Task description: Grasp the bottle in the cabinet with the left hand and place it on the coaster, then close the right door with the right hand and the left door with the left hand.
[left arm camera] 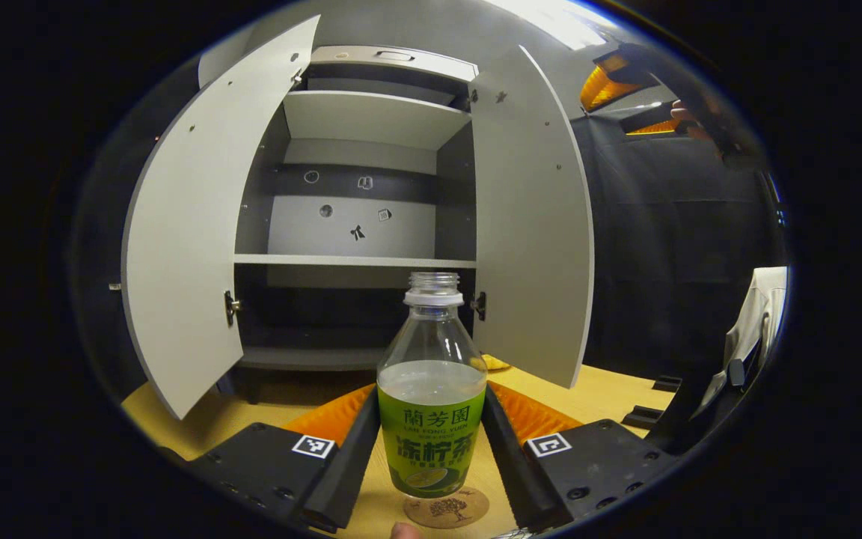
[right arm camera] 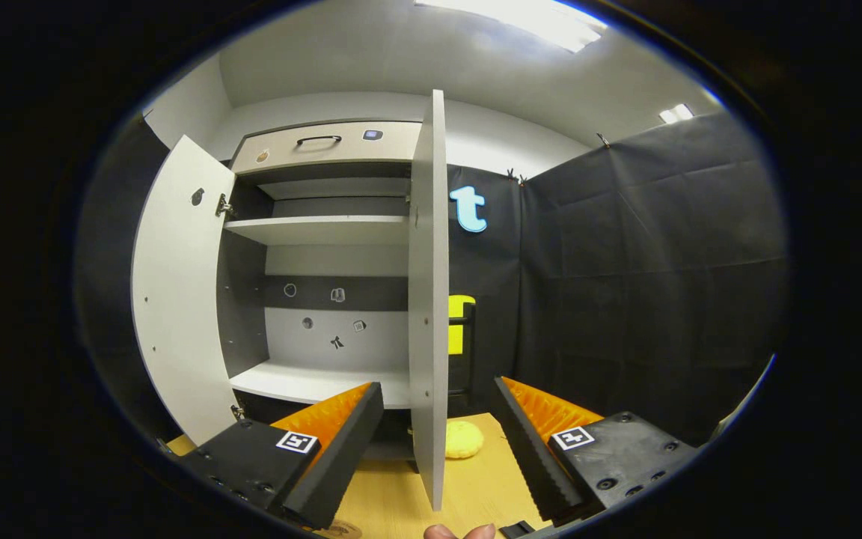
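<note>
The capless green-labelled tea bottle (left arm camera: 431,389) stands upright on the cork coaster (left arm camera: 447,507), the left gripper (left arm camera: 431,457) clasping it, while the right gripper (right arm camera: 438,442) gapes wide astride the cabinet's open right door (right arm camera: 429,299).

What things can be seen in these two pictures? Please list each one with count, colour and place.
clear plastic bottle with green label: one, upright on the coaster, between the left gripper's fingers.
round brown cork coaster: one, on the table under the bottle.
grey-white cabinet: one, at the back of the table, shelves bare.
left door: one, grey-white, open.
right door: one, grey-white, open, its edge between the right gripper's fingers.
yellow soft lump: one, on the table behind the right door.
light wooden table: one.
left gripper: one, around the bottle.
right gripper: one, open.
</note>
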Demonstrator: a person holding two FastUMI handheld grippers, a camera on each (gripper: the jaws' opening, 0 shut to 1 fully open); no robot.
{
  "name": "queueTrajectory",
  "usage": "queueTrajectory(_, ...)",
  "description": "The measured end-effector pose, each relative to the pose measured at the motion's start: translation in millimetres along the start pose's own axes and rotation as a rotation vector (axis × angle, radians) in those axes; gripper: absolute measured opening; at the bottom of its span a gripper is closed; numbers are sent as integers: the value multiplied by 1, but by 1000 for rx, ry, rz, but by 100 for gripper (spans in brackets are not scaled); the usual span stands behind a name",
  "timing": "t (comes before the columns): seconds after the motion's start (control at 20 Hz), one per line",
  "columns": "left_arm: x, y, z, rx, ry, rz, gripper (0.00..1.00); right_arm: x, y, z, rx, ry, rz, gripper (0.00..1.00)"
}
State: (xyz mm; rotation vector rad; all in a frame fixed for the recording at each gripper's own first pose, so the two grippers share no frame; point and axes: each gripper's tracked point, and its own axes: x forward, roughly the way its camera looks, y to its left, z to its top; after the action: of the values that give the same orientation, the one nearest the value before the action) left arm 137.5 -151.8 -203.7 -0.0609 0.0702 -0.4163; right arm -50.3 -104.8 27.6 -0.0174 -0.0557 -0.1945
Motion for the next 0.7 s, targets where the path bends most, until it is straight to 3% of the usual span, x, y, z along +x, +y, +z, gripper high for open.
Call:
queueTrajectory(0.25, 2, -12, -23, -45, 21, -51, 78, 3, -5, -8, -16, 28, -24, 98)
queueTrajectory(0.7, 4, -15, -49, -26, 62, -93, 79, 10, -23, -16, -18, 52, -75, 98)
